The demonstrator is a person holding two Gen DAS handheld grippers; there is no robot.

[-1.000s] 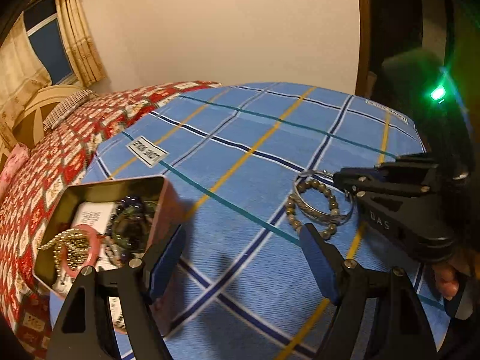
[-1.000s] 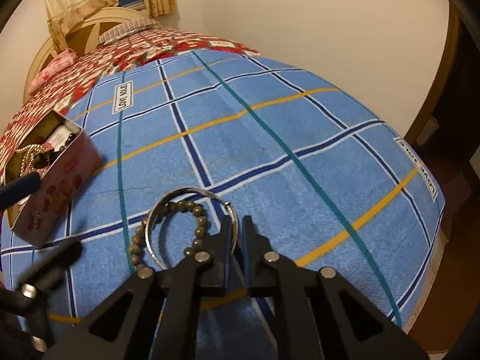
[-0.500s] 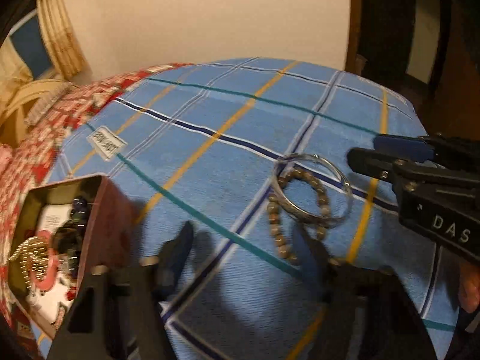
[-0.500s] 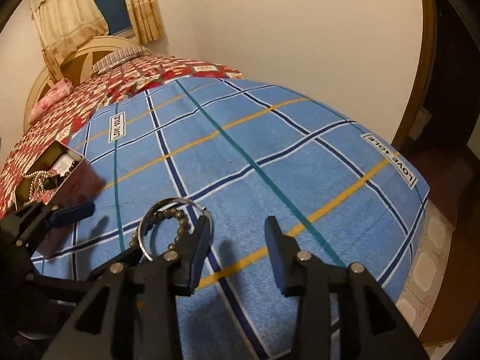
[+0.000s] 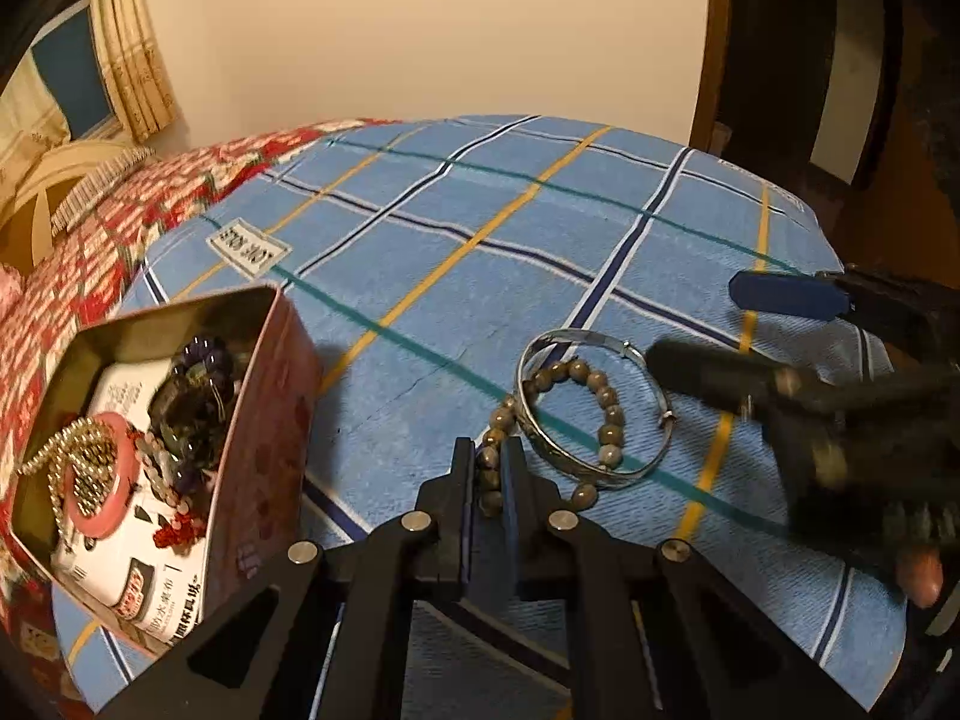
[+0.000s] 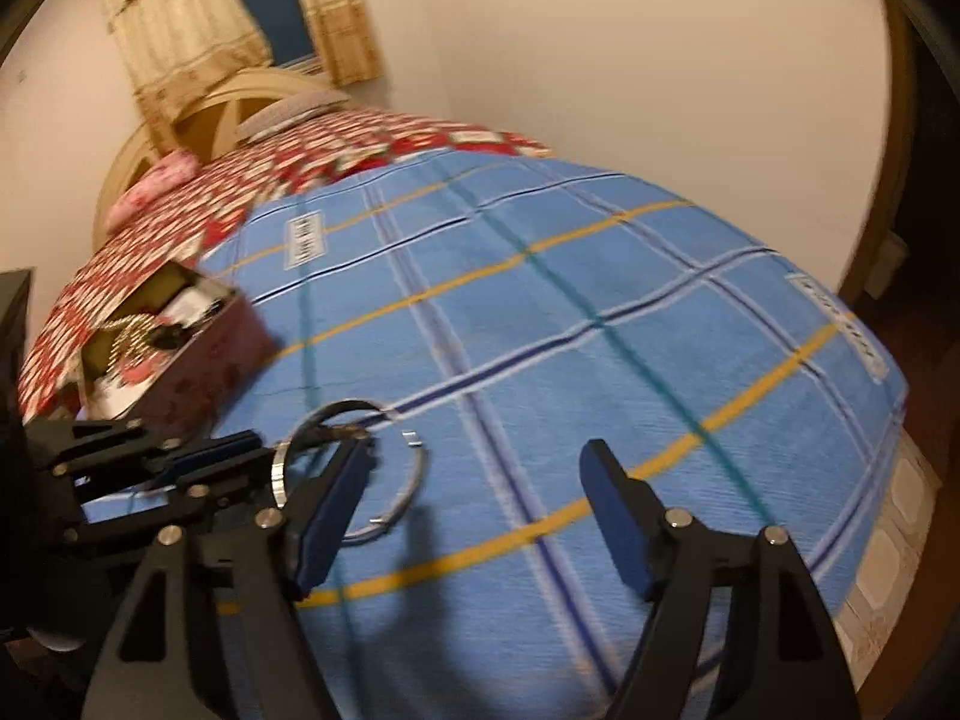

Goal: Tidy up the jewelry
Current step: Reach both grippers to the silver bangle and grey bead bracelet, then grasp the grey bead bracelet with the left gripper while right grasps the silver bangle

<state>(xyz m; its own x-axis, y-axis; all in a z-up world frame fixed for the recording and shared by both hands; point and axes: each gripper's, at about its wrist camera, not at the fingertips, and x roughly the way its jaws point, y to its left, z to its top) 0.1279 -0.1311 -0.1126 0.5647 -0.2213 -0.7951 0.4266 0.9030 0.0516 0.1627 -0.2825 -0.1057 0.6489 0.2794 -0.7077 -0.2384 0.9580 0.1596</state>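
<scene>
Now left gripper (image 5: 487, 462) is pinching beads (image 5: 491, 468) lying near-to-far | right gripper (image 6: 480, 468) is gaping, empty | bangle (image 5: 591, 399) lying flat

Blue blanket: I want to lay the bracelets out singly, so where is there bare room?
The blue blanket lies bare beyond the silver bangle, up to the red quilt, and toward its far corner. It is crowded near the tin, where the left tongs pinch the bead bracelet beside the open right tongs.
</scene>
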